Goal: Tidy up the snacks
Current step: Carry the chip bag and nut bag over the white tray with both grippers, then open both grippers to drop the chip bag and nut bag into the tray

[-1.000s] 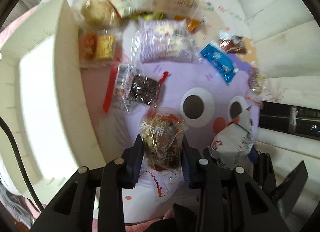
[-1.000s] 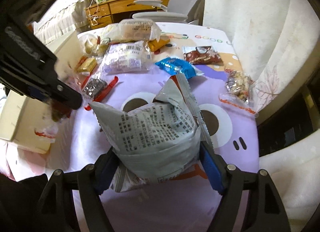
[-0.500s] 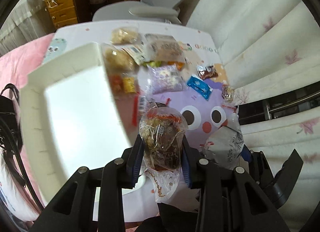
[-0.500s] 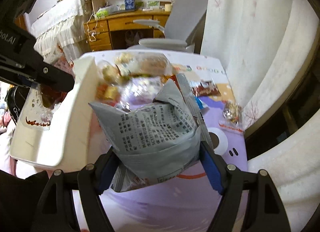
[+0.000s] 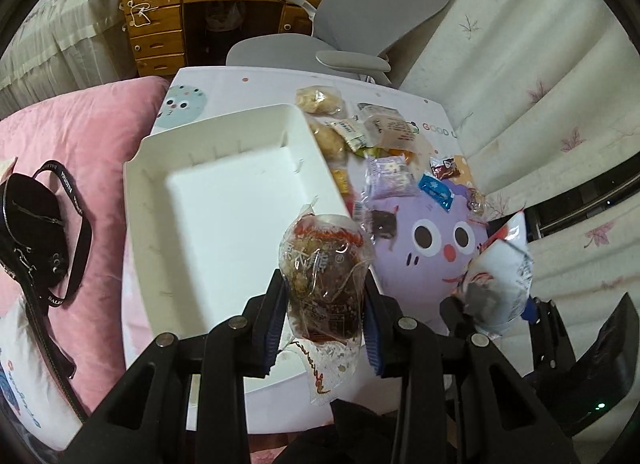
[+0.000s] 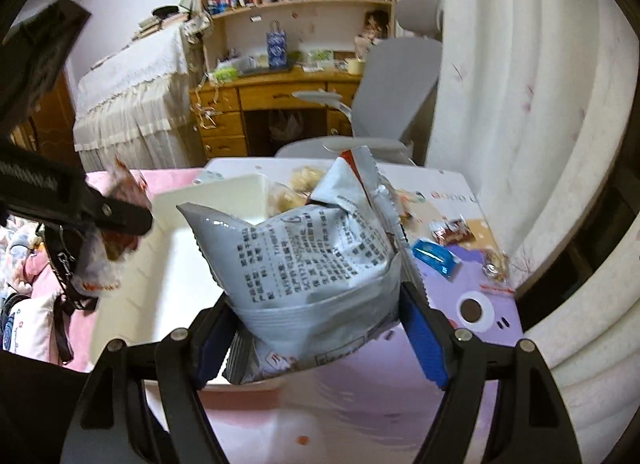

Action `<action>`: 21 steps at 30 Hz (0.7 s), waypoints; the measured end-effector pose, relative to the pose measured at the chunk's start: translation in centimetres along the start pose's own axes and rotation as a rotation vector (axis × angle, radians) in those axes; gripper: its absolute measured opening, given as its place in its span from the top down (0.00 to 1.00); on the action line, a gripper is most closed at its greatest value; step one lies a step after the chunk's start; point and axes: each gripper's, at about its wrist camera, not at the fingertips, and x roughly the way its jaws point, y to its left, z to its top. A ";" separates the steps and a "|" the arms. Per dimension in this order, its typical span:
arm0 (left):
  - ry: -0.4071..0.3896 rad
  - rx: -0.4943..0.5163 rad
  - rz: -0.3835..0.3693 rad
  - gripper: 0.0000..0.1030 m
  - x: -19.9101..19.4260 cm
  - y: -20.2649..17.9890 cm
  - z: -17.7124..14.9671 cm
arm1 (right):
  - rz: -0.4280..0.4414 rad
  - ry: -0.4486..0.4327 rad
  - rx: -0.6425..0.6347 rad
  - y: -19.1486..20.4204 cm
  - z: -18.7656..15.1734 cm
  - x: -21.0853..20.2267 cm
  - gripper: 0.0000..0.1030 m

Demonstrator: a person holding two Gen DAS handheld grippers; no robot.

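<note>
My left gripper point(image 5: 322, 320) is shut on a clear packet of dark brown snack point(image 5: 324, 272), held in the air over the near right side of an empty white bin point(image 5: 224, 199). A puffy grey snack bag point(image 6: 308, 276) with printed text is clamped in my right gripper point(image 6: 320, 336), also lifted above the table. That bag point(image 5: 498, 288) shows to the right in the left wrist view. The left gripper and its packet point(image 6: 108, 248) appear at the left of the right wrist view. Several other snack packets point(image 5: 388, 175) lie on the table right of the bin.
The low table point(image 5: 248, 83) carries a purple cartoon mat point(image 5: 432, 256). A pink cushion point(image 5: 80, 151) with a black strap bag point(image 5: 28, 232) lies to the left. A grey office chair point(image 5: 360, 23) and a wooden desk point(image 5: 180, 15) stand beyond; white curtains hang on the right.
Both grippers have risen and pulled back from the mat with their packets, swinging left toward the white bin. The view now takes in the whole table and the room behind.
</note>
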 end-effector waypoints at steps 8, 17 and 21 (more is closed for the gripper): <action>-0.013 0.029 0.030 0.68 -1.4 4.9 -2.5 | 0.071 -0.067 -0.027 5.8 -0.1 -1.6 0.24; -0.031 -0.009 0.058 0.44 -2.2 8.5 -3.7 | 0.112 -0.028 -0.036 9.7 -0.6 -0.7 0.15; -0.049 -0.002 0.049 0.33 -2.7 8.9 -3.9 | 0.091 0.006 -0.015 9.9 -1.0 -0.1 0.15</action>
